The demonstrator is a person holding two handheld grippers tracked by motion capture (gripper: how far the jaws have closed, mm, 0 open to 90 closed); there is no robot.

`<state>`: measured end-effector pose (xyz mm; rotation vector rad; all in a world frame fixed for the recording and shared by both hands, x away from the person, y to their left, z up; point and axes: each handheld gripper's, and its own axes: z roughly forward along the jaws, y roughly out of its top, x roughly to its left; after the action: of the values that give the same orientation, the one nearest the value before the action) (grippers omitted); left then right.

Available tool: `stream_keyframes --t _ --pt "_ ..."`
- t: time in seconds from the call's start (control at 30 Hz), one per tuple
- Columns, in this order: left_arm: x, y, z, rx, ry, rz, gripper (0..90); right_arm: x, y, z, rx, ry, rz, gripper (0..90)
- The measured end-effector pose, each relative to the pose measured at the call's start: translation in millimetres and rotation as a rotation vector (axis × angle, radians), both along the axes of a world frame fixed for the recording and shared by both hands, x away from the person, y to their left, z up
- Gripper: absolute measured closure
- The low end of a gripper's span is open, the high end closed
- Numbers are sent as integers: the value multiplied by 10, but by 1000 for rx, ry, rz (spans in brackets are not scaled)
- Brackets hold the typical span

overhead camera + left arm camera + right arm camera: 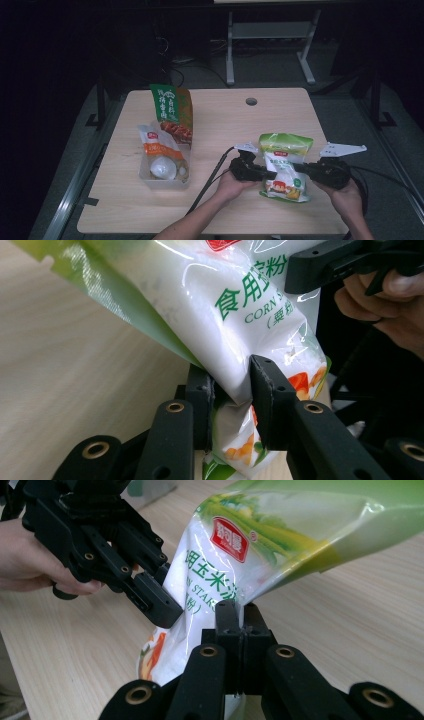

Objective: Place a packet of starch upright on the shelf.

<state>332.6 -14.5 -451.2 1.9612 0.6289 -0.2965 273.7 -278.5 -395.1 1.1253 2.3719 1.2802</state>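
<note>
A white and green bag of corn starch (pixel 284 167) is held between both grippers near the table's front right. My left gripper (pixel 262 171) is shut on the bag's left side; in the left gripper view its jaws pinch the bag (pixel 235 340) near its lower end. My right gripper (pixel 300 169) is shut on the bag's right edge; in the right gripper view its jaws clamp a thin fold of the bag (pixel 260 540). The left gripper (pixel 160 605) also appears there at the left, held by a hand.
A clear tray (pixel 150 179) at the table's left holds a white-and-orange packet (pixel 159 145) and a round white item (pixel 163 169). A green and orange packet (pixel 172 111) stands behind it. A cable hole (pixel 251 101) sits near the table's far edge.
</note>
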Motion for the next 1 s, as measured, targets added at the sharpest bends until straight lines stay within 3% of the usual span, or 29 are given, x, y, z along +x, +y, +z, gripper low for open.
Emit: stream_keyframes --t 0.2,0.27,0.33,0.4,0.47,0.63,0.73,0.83,1.0 --pt "-39 143 122 37 -109 57 741 16 165 73 2 -52 3 888" --pt "-47 177 136 48 -124 67 746 50 226 78 19 -54 11 884" --pt "-73 262 171 93 -180 94 749 94 293 56 31 -52 20 879" --pt "-89 323 171 124 -217 104 753 127 360 18 27 -39 31 867" --pt "-97 341 170 131 -225 107 761 153 408 -22 14 -15 46 847" --pt "-215 323 211 188 -323 81 765 199 458 -56 19 61 82 765" --pt "-215 334 213 187 -320 78 765 223 475 -45 9 67 106 731" --pt "-234 326 223 201 -339 67 764 249 499 -47 -1 107 117 707" --pt "-230 331 226 207 -338 61 762 266 512 -60 -10 124 130 738"
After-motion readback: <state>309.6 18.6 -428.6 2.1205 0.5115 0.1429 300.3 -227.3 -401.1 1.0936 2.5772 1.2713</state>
